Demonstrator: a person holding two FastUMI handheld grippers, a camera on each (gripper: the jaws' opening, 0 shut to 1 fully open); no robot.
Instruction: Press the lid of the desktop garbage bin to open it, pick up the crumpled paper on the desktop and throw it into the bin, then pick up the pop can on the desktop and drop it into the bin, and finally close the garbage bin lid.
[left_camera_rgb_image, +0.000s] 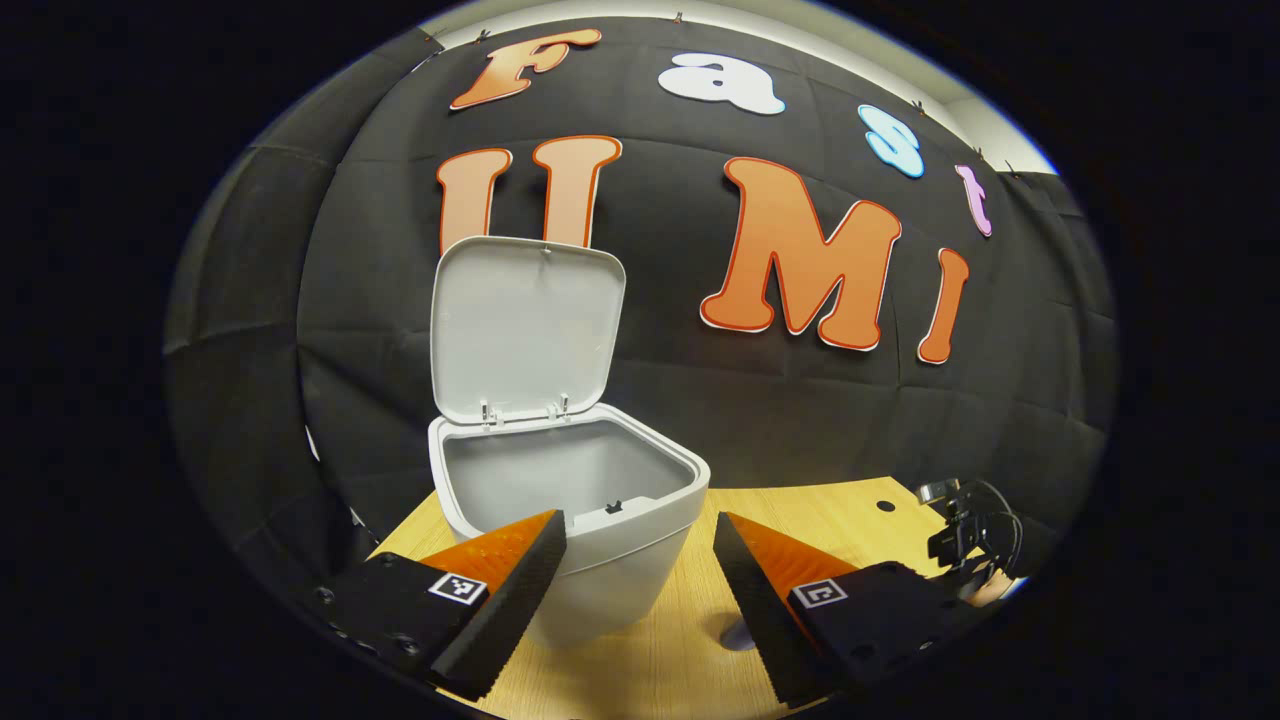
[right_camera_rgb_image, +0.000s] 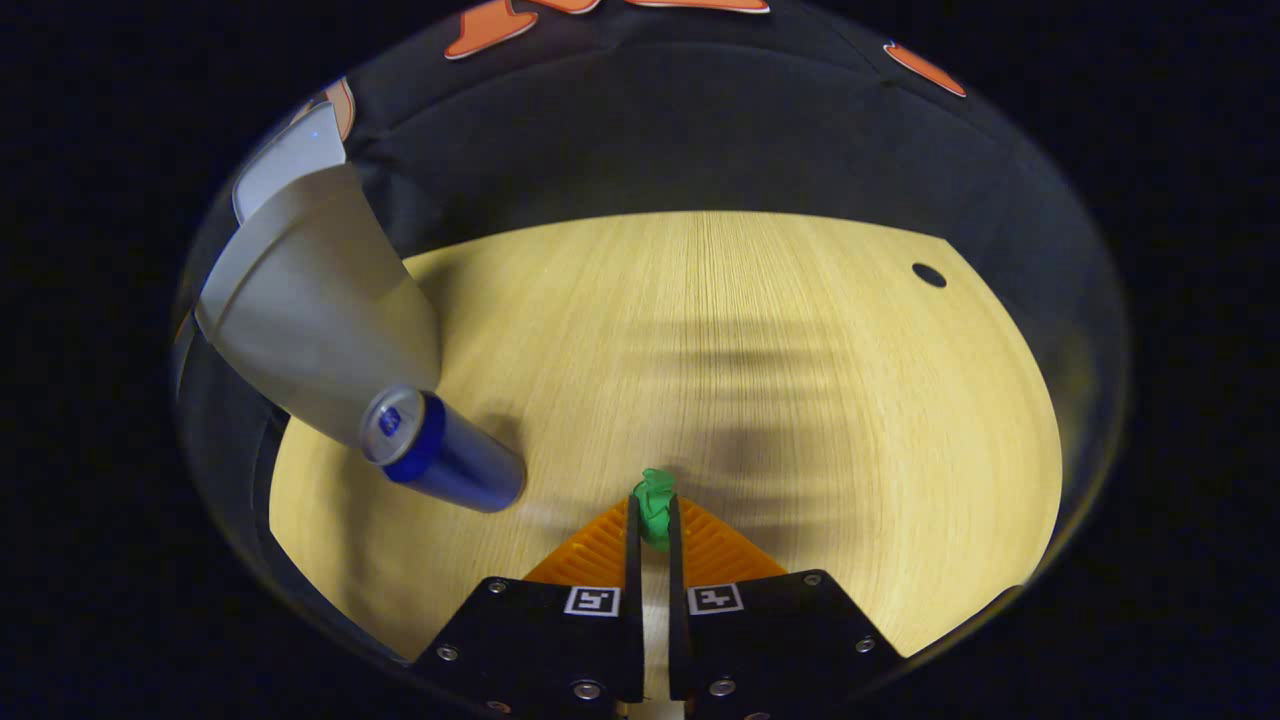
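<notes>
The grey desktop bin (left_camera_rgb_image: 600, 520) stands open on the wooden table, its lid (left_camera_rgb_image: 525, 330) tipped up against the back wall. My left gripper (left_camera_rgb_image: 640, 525) is open just in front of the bin's rim, with nothing between its fingers. In the right gripper view, my right gripper (right_camera_rgb_image: 652, 508) points down at the table and is shut on a small green crumpled paper (right_camera_rgb_image: 657, 488), which sticks out past the fingertips. A blue pop can (right_camera_rgb_image: 445, 455) stands to its left, beside the bin's wall (right_camera_rgb_image: 320, 310). I cannot tell whether the paper touches the table.
The light wooden table (right_camera_rgb_image: 800, 350) stretches ahead and to the right of the right gripper, with a small dark hole (right_camera_rgb_image: 929, 274) near its far corner. The black cloth wall closes off the back. A dark device (left_camera_rgb_image: 965, 530) shows at the table's right edge in the left gripper view.
</notes>
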